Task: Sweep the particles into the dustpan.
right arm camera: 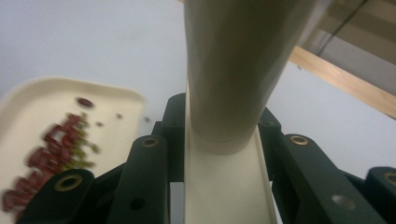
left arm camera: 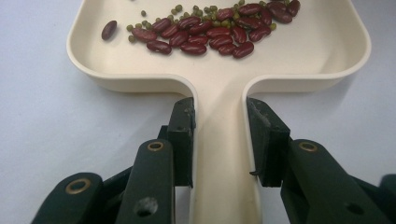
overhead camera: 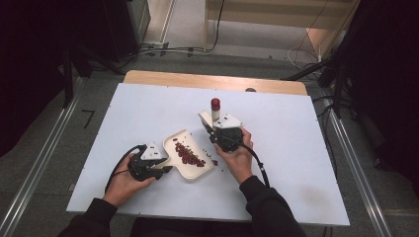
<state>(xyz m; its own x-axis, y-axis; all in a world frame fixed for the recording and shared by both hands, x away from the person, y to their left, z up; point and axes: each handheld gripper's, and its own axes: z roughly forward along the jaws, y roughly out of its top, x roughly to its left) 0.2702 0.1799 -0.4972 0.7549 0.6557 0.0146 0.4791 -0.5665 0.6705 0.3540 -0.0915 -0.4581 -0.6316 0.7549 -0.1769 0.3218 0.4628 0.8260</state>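
Observation:
A cream tray (overhead camera: 173, 140) (left arm camera: 93, 74) (right arm camera: 116, 100) lies flat on the white table. On it is a band of red kidney beans (overhead camera: 189, 154) (left arm camera: 210, 35) (right arm camera: 56, 144) mixed with small green beans. My left gripper (overhead camera: 168, 168) (left arm camera: 220, 116) is shut on the tray's flat handle (left arm camera: 219, 154), one jaw on each side. To the tray's right, my right gripper (overhead camera: 212, 129) (right arm camera: 222, 116) is shut on the flat handle of a cream scoop cup (overhead camera: 216, 112) (right arm camera: 243, 60). The cup stands upright above the table, with red beans showing at its top (overhead camera: 216, 103).
A few loose beans (overhead camera: 215, 162) lie on the white table (overhead camera: 296, 148) just right of the tray. A bare wooden strip (overhead camera: 163, 78) runs along the table's far edge. Cables (overhead camera: 168, 49) lie on the floor beyond it.

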